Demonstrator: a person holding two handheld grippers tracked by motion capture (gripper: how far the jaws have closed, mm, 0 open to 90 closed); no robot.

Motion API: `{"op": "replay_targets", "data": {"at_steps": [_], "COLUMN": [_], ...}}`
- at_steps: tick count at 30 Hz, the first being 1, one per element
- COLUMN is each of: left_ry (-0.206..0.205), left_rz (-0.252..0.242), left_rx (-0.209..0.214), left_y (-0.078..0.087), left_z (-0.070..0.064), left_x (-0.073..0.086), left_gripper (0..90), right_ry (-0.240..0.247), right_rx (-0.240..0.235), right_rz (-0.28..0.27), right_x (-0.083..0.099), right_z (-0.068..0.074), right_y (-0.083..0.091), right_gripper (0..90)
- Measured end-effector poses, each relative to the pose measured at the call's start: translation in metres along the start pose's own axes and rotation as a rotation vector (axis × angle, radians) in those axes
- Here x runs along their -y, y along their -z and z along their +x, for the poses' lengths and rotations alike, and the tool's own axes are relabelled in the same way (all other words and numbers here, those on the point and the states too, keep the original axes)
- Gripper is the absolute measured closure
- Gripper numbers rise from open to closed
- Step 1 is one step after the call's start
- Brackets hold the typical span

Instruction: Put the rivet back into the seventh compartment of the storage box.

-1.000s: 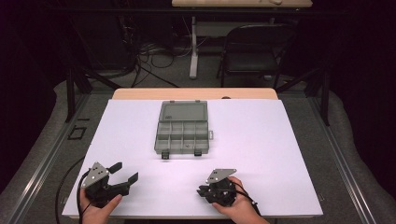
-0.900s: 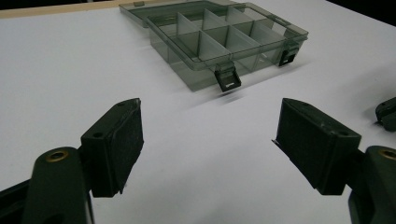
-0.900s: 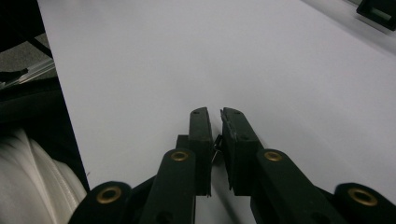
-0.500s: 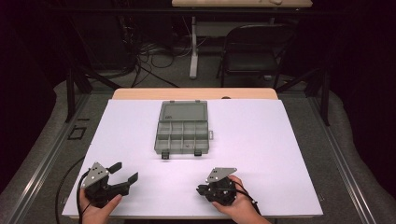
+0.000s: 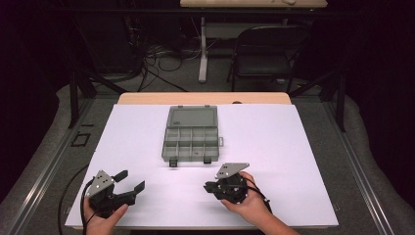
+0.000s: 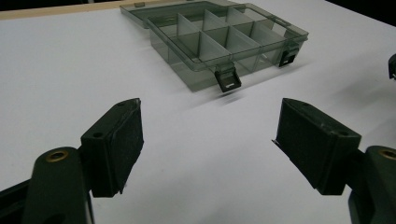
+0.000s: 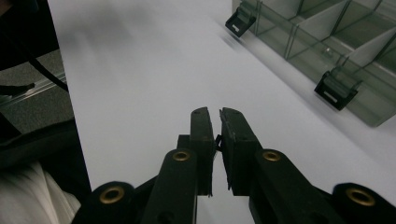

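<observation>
My left tool is wide open and holds nothing, and it sits near the front left corner of the desk. My right tool is near the front edge, more to the middle, and its jaws are pressed together with nothing between them. The clear plastic box lies in the middle of the desk, a bit toward the back edge, well apart from both tools. Its lid is flipped open toward the back, and the little rooms inside look empty, though I think I see one tiny thing in one of them. Two black latches hang off its front side. The box looks light, so if I push it with one tool it could slide away. The latches are small, so my tool might slip off them.
</observation>
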State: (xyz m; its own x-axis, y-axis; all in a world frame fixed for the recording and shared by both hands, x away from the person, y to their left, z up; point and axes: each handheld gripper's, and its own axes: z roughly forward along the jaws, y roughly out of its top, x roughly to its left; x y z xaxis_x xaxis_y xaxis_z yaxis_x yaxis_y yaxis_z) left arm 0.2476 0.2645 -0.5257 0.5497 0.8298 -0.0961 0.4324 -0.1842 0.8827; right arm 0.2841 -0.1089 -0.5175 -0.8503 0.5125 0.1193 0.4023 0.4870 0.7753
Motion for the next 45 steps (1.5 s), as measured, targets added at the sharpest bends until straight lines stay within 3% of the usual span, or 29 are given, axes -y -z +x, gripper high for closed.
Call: {"op": "replay_targets", "data": {"at_steps": [5,18,28,45], "left_ry": [0.007,0.000,0.004,0.005], "left_rz": [0.000,0.001,0.000,0.001], "left_rx": [0.000,0.001,0.003,0.006], "left_y": [0.000,0.000,-0.001,-0.001], "left_z": [0.000,0.000,0.000,0.001], "left_x": [0.000,0.000,0.000,0.000], "left_gripper": [23.0,23.0,23.0,23.0], "right_ry": [0.019,0.013,0.017,-0.036], "right_rx": [0.001,0.015,0.036,0.098], "right_rz": [0.003,-0.022,-0.011,0.008], "right_x": [-0.017,-0.052,-0.063,-0.081], "right_z": [-0.001,-0.013,-0.024,-0.055], "right_y": [0.002,0.001,-0.009,-0.036], "right_gripper": [83.2,83.2,83.3,83.3]}}
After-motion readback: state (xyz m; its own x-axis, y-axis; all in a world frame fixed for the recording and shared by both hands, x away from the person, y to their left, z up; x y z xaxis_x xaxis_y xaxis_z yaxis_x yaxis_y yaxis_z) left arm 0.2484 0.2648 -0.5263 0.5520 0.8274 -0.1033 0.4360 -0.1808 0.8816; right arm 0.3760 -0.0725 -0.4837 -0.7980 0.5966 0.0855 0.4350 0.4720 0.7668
